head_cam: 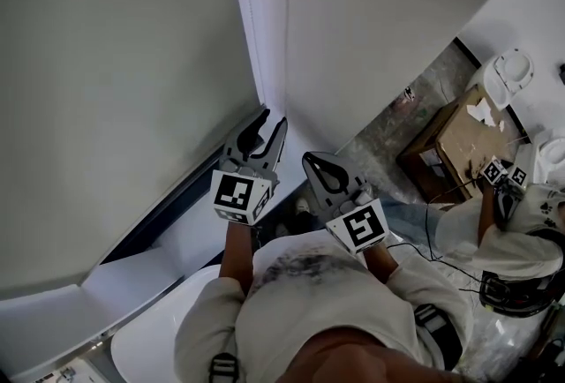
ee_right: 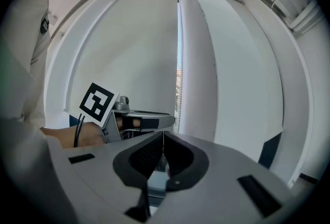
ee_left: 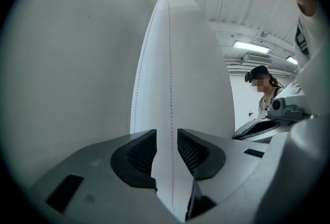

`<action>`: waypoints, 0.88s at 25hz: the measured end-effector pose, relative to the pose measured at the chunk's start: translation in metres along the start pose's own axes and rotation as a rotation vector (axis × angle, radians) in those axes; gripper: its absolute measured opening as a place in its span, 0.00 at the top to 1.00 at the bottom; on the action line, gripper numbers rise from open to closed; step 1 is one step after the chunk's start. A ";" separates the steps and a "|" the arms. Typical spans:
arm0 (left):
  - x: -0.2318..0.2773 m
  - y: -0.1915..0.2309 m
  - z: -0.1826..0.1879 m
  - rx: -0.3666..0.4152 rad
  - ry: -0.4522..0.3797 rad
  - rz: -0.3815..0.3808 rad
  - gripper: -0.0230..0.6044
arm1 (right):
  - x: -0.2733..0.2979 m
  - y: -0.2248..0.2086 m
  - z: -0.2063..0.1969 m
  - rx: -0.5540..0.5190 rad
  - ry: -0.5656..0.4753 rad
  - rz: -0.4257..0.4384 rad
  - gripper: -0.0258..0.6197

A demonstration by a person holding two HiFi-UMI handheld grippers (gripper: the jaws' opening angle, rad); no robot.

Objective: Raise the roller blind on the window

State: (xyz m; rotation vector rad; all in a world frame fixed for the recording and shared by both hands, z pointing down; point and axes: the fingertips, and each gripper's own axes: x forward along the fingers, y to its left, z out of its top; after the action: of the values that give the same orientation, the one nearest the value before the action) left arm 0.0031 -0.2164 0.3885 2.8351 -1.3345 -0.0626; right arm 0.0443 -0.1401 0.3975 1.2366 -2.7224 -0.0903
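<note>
The grey roller blind [head_cam: 115, 90] hangs down at the left, beside a white window frame [head_cam: 265, 11]. A thin bead chain [head_cam: 287, 19] drops along that frame. In the left gripper view the chain [ee_left: 171, 89] runs straight down through my left gripper [ee_left: 167, 138], whose jaws stand apart, with neither pad pressing on it. My left gripper [head_cam: 274, 118] points level at the frame. My right gripper [head_cam: 307, 157] sits just right of it and a little back. Its jaws [ee_right: 163, 136] are closed, with a thin pale strand of the chain pinched at the tips.
A white sill [head_cam: 132, 275] runs below the blind, with a dark gap under the blind's lower edge. At the right a second person [head_cam: 521, 222] holds other grippers beside a cardboard box [head_cam: 459, 138]. A person [ee_left: 264, 91] stands in the room behind.
</note>
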 end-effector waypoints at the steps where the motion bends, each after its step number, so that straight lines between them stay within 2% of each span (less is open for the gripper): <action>1: 0.002 0.000 0.002 0.000 0.000 -0.004 0.78 | 0.000 0.000 0.002 -0.006 -0.006 0.001 0.87; 12: 0.015 -0.014 0.001 -0.018 -0.021 -0.070 0.78 | -0.005 -0.003 -0.001 -0.011 -0.003 -0.017 0.87; 17: 0.024 -0.009 0.003 -0.032 -0.025 -0.066 0.79 | -0.002 -0.008 0.001 -0.009 -0.002 -0.013 0.87; 19: 0.025 -0.007 0.004 -0.027 -0.021 -0.057 0.91 | -0.002 -0.008 0.002 -0.007 -0.001 -0.010 0.87; 22: 0.022 -0.008 0.003 -0.028 -0.015 -0.065 0.93 | -0.002 -0.006 0.003 -0.007 -0.005 -0.005 0.87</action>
State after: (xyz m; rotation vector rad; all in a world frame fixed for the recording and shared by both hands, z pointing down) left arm 0.0229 -0.2280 0.3850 2.8600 -1.2331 -0.1019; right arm 0.0493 -0.1421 0.3932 1.2426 -2.7205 -0.1038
